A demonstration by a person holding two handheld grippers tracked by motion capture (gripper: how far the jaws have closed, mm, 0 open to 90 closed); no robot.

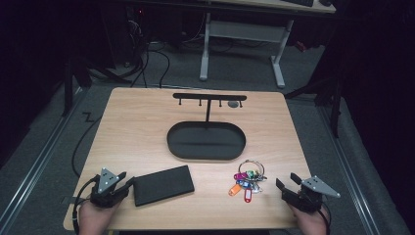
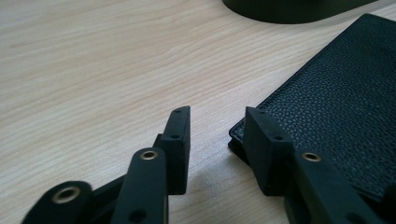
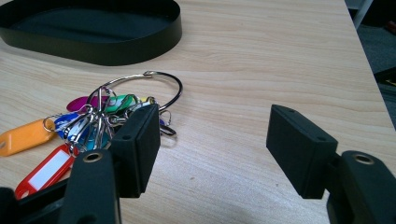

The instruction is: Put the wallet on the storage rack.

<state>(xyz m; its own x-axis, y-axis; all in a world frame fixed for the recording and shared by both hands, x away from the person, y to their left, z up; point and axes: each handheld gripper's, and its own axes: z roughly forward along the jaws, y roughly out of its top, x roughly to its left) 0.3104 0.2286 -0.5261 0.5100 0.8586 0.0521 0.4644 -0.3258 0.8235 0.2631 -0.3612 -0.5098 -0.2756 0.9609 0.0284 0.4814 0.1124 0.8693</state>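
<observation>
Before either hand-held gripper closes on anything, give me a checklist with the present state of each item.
1. Left hand-held gripper jaws apart, nothing between them: ok.
2. Black wallet flat on the table, its corner at the left jaws: ok.
3. Right hand-held gripper jaws apart, nothing between them: ok.
4. Key bunch lined up between the right jaws: not ok, it lies off to one side.
5. Oval tray holds nothing: ok.
6. Rack hooks free: cannot tell.

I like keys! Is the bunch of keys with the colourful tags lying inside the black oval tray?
No, the bunch of keys with colourful tags lies on the bare wooden table, in front of the black oval tray.
</observation>
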